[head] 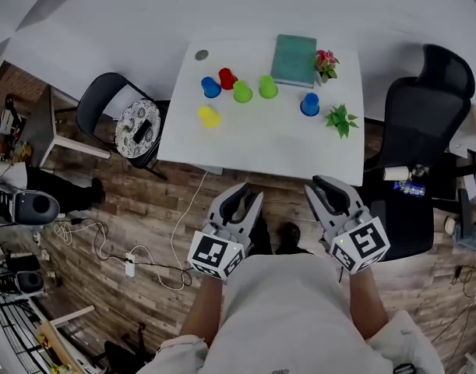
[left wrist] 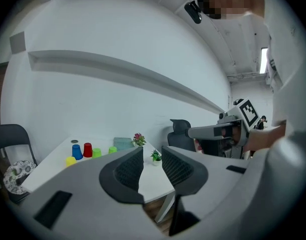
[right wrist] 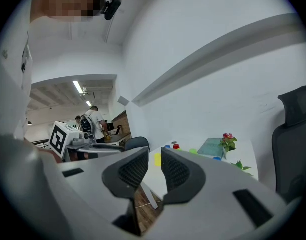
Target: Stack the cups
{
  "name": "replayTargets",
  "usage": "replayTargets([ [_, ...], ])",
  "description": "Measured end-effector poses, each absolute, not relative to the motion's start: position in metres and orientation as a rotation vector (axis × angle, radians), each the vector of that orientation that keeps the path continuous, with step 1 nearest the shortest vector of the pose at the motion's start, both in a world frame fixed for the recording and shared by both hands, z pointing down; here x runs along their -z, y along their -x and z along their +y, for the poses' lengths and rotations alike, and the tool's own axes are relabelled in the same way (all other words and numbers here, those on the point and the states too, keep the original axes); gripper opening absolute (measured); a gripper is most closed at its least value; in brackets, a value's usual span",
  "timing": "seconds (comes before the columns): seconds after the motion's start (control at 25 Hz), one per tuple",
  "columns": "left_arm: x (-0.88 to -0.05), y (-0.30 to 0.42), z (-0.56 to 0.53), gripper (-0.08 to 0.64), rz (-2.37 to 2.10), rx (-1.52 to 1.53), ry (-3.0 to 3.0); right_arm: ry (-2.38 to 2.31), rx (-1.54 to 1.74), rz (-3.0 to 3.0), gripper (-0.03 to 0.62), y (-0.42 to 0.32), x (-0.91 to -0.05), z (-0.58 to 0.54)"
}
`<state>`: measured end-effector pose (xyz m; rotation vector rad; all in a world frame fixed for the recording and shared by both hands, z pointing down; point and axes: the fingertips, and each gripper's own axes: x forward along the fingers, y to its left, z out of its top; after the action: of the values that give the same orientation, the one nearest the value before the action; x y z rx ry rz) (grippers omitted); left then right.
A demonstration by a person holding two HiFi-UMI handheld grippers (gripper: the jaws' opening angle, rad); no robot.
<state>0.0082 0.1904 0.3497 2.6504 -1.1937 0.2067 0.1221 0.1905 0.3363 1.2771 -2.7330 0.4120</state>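
The white desk (head: 261,142) lies at twelve o'clock from both grippers, well apart from them. Its six cups (head: 242,92) all stand single, none stacked yet. The yellow cup (head: 209,117) sits at eleven o'clock from the left gripper (head: 245,195), nearest that hand. A lone blue cup (head: 310,104) sits at twelve o'clock from the right gripper (head: 325,187). Both pairs of jaws are released, with nothing between them.

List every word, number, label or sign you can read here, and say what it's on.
None can be read.
Left claw and right claw: only black-and-white square marker patterns, no letters.
Teal book: any cover print is too small to read.
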Motion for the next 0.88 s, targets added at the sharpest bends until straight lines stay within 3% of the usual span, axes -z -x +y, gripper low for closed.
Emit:
replayTargets([
  [0.28,-0.353,0.006,0.162,0.135,-1.16,-0.197,-2.654,-1.304,-0.434,-2.702,0.121,-0.11,-0.337,0.164],
  [0.88,-0.36,0.041,0.072,0.144,-1.083,-0.23,-2.68,-1.38,-0.453,-2.644,0.12,-0.079,-0.332,0.089],
])
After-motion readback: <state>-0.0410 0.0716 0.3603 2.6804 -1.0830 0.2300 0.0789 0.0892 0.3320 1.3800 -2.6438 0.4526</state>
